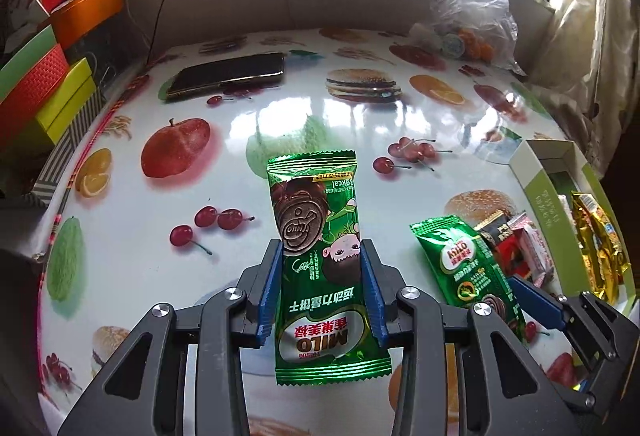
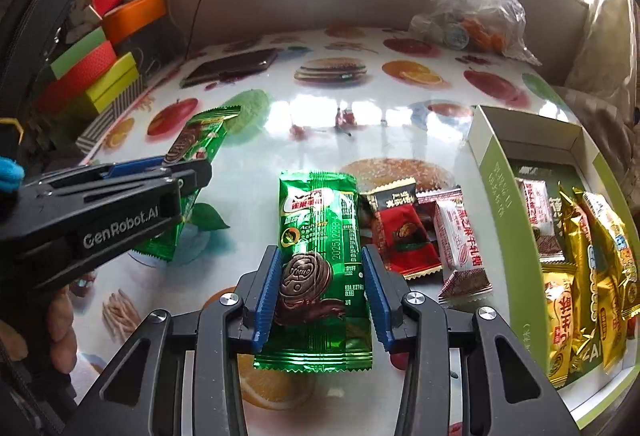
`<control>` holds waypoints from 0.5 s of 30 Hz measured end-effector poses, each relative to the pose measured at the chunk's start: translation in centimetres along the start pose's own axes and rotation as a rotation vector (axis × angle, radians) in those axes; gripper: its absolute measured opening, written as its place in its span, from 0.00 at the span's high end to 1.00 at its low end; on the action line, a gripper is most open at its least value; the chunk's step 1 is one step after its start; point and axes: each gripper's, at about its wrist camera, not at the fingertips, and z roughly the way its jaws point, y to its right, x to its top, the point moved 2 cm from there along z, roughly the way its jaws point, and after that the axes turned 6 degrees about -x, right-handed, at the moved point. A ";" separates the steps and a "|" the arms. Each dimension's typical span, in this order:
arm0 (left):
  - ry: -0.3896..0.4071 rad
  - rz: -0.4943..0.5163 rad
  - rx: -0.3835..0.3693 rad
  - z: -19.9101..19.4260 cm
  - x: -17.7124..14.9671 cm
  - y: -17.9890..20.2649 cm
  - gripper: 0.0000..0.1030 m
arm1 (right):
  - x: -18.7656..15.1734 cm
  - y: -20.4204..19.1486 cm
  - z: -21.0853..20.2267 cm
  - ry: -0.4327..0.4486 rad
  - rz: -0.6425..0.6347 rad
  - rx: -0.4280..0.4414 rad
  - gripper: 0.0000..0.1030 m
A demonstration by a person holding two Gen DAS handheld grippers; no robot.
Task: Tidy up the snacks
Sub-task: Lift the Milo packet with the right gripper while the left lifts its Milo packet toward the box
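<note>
Between your left gripper's point(image 1: 322, 288) blue pads sits a green biscuit packet point(image 1: 320, 260), pinched across its width and clear of the table, its long axis running straight ahead along the fingers. Your right gripper point(image 2: 320, 296) straddles a second green packet point(image 2: 320, 268) that lies flat on the table, long axis also pointing away from you; the pads stand narrow at its edges, but you cannot tell from here whether they press it.

What the next move turns on: the open cardboard box point(image 2: 494, 171) lies to the right of both grippers, well apart from the left one and near the right one, so your right hand is the closer. Inside it gold packets point(image 2: 588, 276) already lie side by side. Between the right gripper and the box rest a red sweet point(image 2: 404, 236) and a white sweet point(image 2: 458, 248), touching each other.

Underneath is a glossy tablecloth point(image 1: 160, 236) printed with fruit and burgers, glaring under window light. A phone point(image 1: 228, 75) and a plastic bag point(image 1: 476, 15) sit at the far side.
</note>
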 end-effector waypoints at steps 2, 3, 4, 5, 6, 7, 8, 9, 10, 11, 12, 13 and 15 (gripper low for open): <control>0.008 -0.002 -0.003 -0.5 -0.2 0.0 0.63 | 0.1 -0.2 -0.2 0.006 -0.003 0.001 0.62; 0.012 -0.002 -0.004 -0.7 -0.2 -0.1 0.63 | 0.1 -0.3 -0.4 0.009 -0.004 0.003 0.62; 0.015 -0.001 -0.007 -0.9 -0.3 -0.1 0.63 | 0.1 -0.4 -0.6 0.013 -0.006 0.001 0.74; 0.017 -0.003 -0.007 -1.0 -0.4 -0.1 0.63 | 0.2 -0.4 -0.8 0.015 -0.009 0.003 0.83; 0.020 -0.005 -0.006 -1.2 -0.5 -0.1 0.63 | 0.3 -0.5 -0.9 0.019 -0.011 0.002 0.90; 0.022 -0.005 -0.005 -1.4 -0.6 -0.2 0.63 | 0.3 -0.5 -1.0 0.021 -0.015 -0.005 0.90; 0.020 -0.005 -0.004 -1.4 -0.7 -0.3 0.63 | 0.3 -0.5 -1.0 0.015 -0.024 -0.015 0.90; 0.014 -0.008 0.000 -1.3 -0.9 -0.4 0.63 | 0.2 -0.5 -0.8 0.007 -0.029 -0.010 0.90; 0.011 -0.012 -0.003 -1.2 -1.0 -0.5 0.63 | 0.1 -0.4 -0.7 0.001 -0.018 -0.003 0.90; 0.008 -0.020 -0.006 -1.2 -1.2 -0.8 0.63 | -0.1 -0.2 -0.6 -0.007 -0.002 0.007 0.90; 0.004 -0.024 -0.006 -1.1 -1.3 -0.9 0.63 | -0.1 -0.1 -0.5 -0.012 0.000 0.018 0.89; -0.001 -0.031 -0.011 -0.9 -1.5 -1.1 0.63 | -0.2 -0.1 -0.4 -0.016 -0.001 0.036 0.82; -0.005 -0.043 -0.019 -0.8 -1.7 -1.3 0.63 | -0.2 -0.1 -0.4 -0.005 0.005 0.036 0.71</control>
